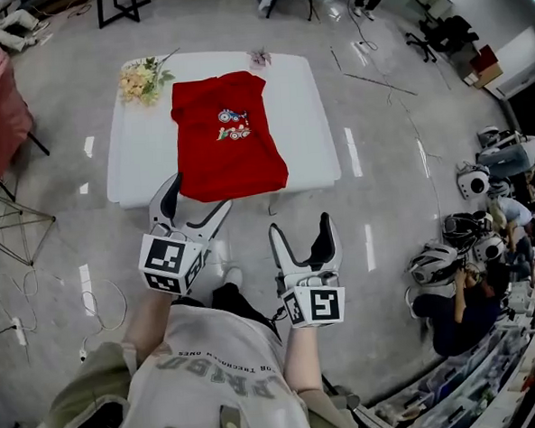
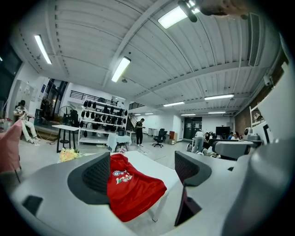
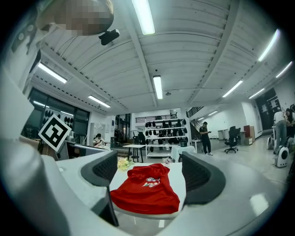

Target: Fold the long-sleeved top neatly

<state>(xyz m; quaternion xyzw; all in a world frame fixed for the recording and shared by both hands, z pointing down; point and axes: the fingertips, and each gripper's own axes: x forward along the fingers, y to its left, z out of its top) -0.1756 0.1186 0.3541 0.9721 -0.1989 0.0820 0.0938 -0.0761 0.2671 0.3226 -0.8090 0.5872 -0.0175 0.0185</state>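
Stood short of the white desk, both arms stretched out over the grey floor. Held the left gripper with jaws spread wide and nothing between them, short of the desk's front edge and touching nothing. Held the right gripper the same way, spread and empty, a little further back. Found the red long-sleeved top lying flat across the middle of the desk, print facing up, collar toward the far edge, hem draped over the near edge. Saw no sleeve sticking out on either side, so took the body for an already narrowed strip, sleeves probably turned in or under; could not settle which from these views. Noted a bunch of flowers at the far left corner, just beside the top's shoulder, and a smaller sprig at the far edge, neither lying on the cloth's middle. Judged the task as partly done at most: sides perhaps brought in, no crosswise fold made, full length laid out and hanging off the front. Reckoned as left to do: reaching in, taking the hanging hem at both corners, carrying it up toward the collar once or twice, then smoothing and squaring the packet on the desk.
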